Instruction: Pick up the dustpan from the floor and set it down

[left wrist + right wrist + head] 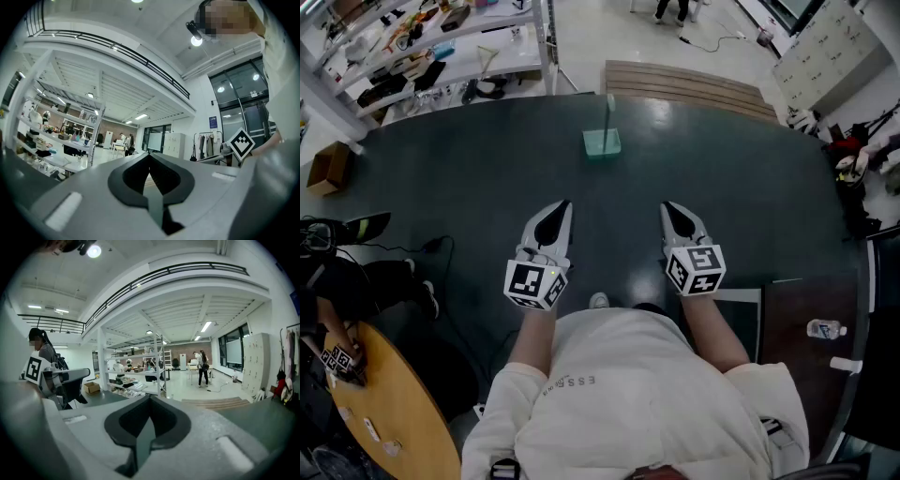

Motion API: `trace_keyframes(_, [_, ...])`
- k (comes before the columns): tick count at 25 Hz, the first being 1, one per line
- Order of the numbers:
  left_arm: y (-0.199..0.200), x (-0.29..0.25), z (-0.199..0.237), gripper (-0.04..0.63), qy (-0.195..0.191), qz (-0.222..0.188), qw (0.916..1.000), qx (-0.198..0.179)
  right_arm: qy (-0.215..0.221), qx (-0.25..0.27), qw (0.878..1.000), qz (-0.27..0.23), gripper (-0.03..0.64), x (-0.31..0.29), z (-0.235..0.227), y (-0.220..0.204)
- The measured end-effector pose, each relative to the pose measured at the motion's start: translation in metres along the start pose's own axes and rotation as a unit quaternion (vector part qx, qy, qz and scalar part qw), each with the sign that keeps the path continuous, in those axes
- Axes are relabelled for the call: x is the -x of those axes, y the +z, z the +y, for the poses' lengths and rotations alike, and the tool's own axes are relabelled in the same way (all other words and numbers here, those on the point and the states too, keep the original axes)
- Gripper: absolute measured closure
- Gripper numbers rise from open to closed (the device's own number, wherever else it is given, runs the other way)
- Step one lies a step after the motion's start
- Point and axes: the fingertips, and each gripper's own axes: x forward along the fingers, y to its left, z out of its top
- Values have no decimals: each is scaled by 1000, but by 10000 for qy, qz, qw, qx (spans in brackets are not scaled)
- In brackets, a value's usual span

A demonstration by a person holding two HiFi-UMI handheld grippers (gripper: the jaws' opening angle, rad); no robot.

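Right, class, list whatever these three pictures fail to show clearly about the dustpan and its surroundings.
- Pale green plastic dustpan: tiny in the head view; whether anything lies in it cannot be told.
- Same dustpan: unseen in both gripper views, where the left gripper and right gripper bodies cover the dark floor ahead.
- Clutter on the white metal shelves: too small to name in the head view.

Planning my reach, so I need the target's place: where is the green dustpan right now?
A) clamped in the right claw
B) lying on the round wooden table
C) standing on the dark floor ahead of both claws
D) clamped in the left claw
C: the dustpan stands on the dark floor, well ahead of the left claw and the right claw, which are both shut with nothing in them.
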Motion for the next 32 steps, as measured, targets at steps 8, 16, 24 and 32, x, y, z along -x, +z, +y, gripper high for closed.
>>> trace_keyframes(8, [-1,-5,1,588,-11,0,10000,-41,-31,8,10000,-18,624,-2,-4,0])
trace_keyframes(16, [-7,-4,-3,588,-78,86,9999,-4,-136,-282,9995,10,624,-6,-10,-5])
trace_keyframes(24, [-13,-13,5,588,-32,143,9999,59,-175,-370,9992,40,624,-20,-13,-6])
trace_keyframes(32, [-20,-43,57,588,271,173,9995,35,-408,-619,9971,190,624,-71,-50,-18])
